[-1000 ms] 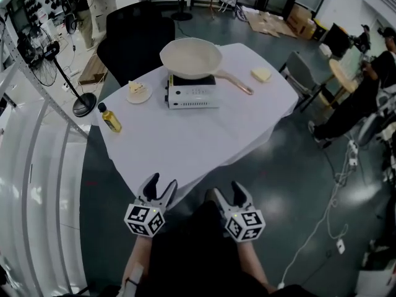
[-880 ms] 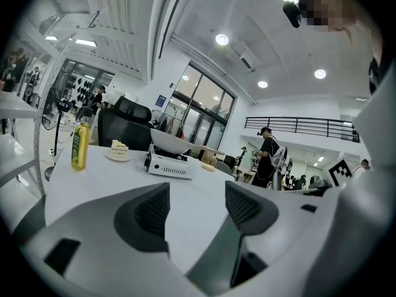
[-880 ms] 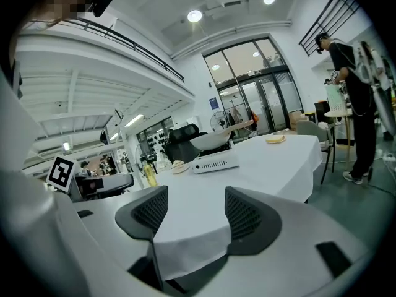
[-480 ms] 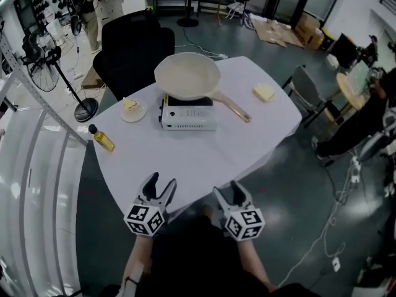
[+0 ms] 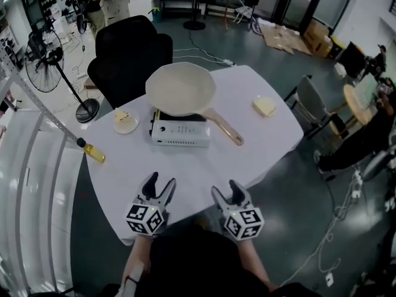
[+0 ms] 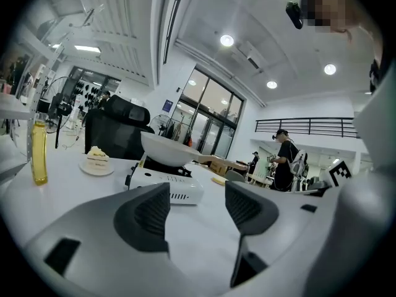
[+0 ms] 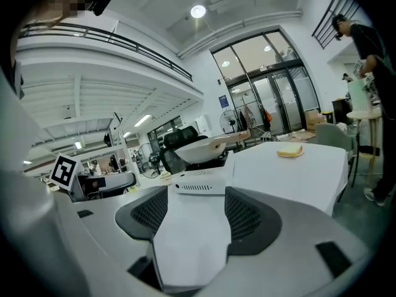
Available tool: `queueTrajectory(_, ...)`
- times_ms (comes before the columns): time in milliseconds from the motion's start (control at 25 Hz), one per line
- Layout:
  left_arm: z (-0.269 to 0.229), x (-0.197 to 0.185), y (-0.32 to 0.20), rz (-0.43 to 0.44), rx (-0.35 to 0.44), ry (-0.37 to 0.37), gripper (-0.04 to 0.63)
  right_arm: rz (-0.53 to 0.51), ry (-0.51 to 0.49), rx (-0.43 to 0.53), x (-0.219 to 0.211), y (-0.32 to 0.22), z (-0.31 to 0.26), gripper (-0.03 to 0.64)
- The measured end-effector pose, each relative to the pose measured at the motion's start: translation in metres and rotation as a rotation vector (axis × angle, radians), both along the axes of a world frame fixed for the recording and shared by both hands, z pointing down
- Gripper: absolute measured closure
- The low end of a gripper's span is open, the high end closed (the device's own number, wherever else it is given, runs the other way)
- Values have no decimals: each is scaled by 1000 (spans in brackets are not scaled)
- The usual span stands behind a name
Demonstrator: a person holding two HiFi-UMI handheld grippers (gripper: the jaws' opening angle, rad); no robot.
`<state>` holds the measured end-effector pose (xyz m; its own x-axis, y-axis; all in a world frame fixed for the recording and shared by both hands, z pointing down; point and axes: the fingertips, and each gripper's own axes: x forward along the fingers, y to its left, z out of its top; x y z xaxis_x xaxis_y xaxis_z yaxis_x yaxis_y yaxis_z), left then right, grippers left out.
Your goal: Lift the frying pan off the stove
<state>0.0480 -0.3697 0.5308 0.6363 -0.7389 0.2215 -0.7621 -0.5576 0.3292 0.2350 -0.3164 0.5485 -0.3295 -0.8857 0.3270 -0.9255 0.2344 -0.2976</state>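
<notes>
A cream frying pan [image 5: 180, 89] sits on a white portable stove [image 5: 180, 133] in the middle of the white table [image 5: 260, 147]; its wooden handle [image 5: 221, 126] points to the front right. Both grippers hover at the table's near edge, well short of the stove. My left gripper [image 5: 158, 183] is open and empty, and so is my right gripper [image 5: 226, 189]. In the left gripper view the pan [image 6: 167, 147] and stove [image 6: 166, 183] show beyond the open jaws [image 6: 197, 204]. The right gripper view has the pan [image 7: 201, 149] on the stove [image 7: 199, 181] past its open jaws [image 7: 197, 212].
A small plate with a cake slice [image 5: 125, 120] lies left of the stove, a yellow oil bottle [image 5: 91, 151] at the table's left edge, a yellow sponge-like piece [image 5: 264, 106] at the right. A black chair [image 5: 127, 51] stands behind the table; a grey chair [image 5: 311, 102] to the right.
The table, with pan and stove, has come closer and lower in the head view as I step toward it. Both grippers stay open and now reach over the table's near edge.
</notes>
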Motion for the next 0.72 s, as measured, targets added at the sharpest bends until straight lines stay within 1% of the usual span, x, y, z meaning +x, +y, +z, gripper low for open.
queueTrajectory(240, -1, 38, -25, -10, -2, 28, 331, -29, 7, 9, 33, -28, -2, 350)
queueTrajectory(400, 11, 57, -32, -3, -32, 60, 331, -64, 7, 16, 47, -39, 0, 350)
queueTrajectory(600, 5, 73, -28, 25, -105, 166, 331, -121, -8, 37, 61, -42, -18, 350)
queueTrajectory(720, 3, 76, -27, 48, -142, 208, 331, -118, -56, 59, 73, -47, -34, 350)
